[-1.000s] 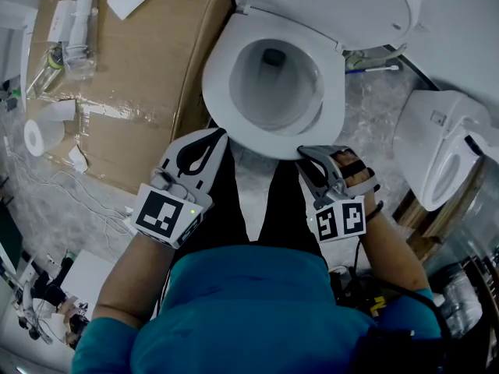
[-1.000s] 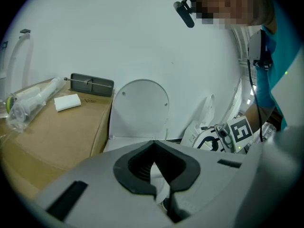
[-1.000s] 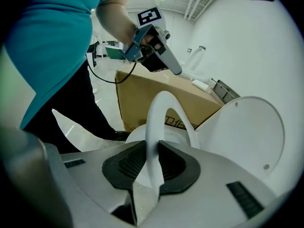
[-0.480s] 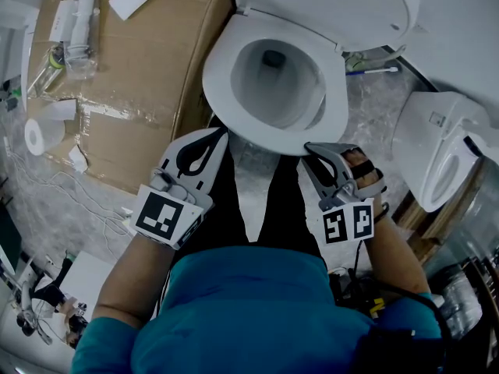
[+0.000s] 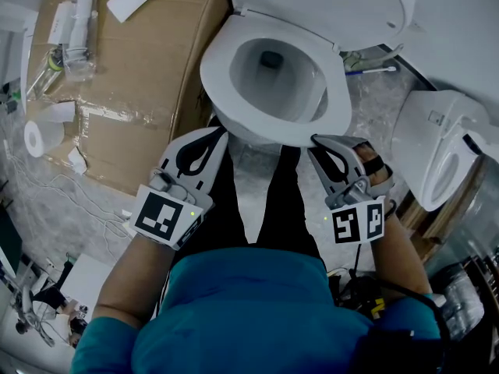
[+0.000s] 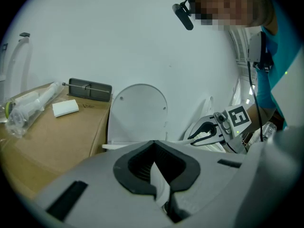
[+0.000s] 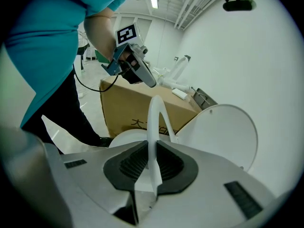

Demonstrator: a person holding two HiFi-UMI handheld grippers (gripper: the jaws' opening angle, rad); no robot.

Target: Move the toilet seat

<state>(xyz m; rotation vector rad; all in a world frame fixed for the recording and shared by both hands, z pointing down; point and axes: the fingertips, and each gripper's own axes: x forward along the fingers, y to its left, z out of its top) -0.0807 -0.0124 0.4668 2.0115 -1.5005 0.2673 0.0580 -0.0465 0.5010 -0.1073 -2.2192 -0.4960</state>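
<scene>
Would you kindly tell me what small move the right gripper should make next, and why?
Probably swing the toilet seat up toward the lid: the right gripper, whose jaws have just been closing, pinches the seat's front edge, and the lid stands upright behind the bowl.

toilet seat point(image 5: 217, 84) white | cardboard box point(image 5: 140, 61) brown | floor point(image 5: 366, 107) seemingly grey-marbled

The right gripper point(image 7: 151, 152) pinches the thin white toilet seat point(image 7: 153, 113) – its jaws have just been closing, with the seat's edge between the dark pads. The seat arches up edge-on. The lid point(image 7: 223, 137) stands upright at right, a cardboard box point(image 7: 135, 99) behind. The left gripper point(image 7: 148, 80) reaches in near the arch's top.
</scene>
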